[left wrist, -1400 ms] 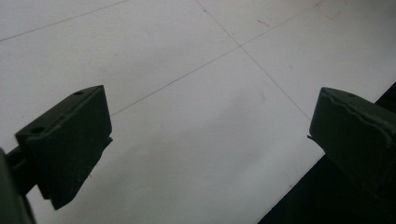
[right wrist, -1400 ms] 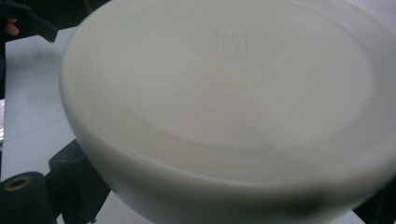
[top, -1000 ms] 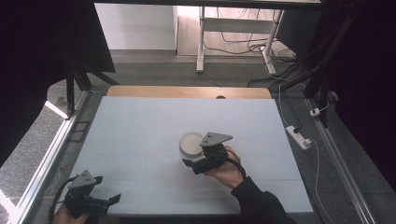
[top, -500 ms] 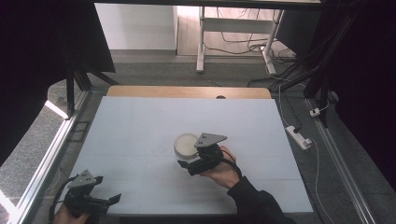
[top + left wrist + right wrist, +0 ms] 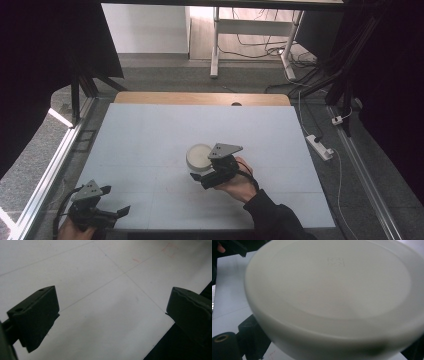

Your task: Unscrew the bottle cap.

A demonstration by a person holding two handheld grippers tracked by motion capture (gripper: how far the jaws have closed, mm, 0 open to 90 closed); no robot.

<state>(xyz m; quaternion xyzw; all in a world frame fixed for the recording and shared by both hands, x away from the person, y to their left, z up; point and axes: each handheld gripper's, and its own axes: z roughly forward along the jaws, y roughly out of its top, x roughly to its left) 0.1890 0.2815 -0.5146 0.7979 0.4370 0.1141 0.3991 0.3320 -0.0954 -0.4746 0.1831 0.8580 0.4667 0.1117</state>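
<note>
White bowl clamped by right gripper mid-table — room all round; left gripper jaws apart nr front edge.

- A lab or test room — not a home.
- Ahead of the right gripper: a bare white table framed by metal rails.
- Beyond it: black curtains, loose cables, and a power strip on grey carpet.
</note>
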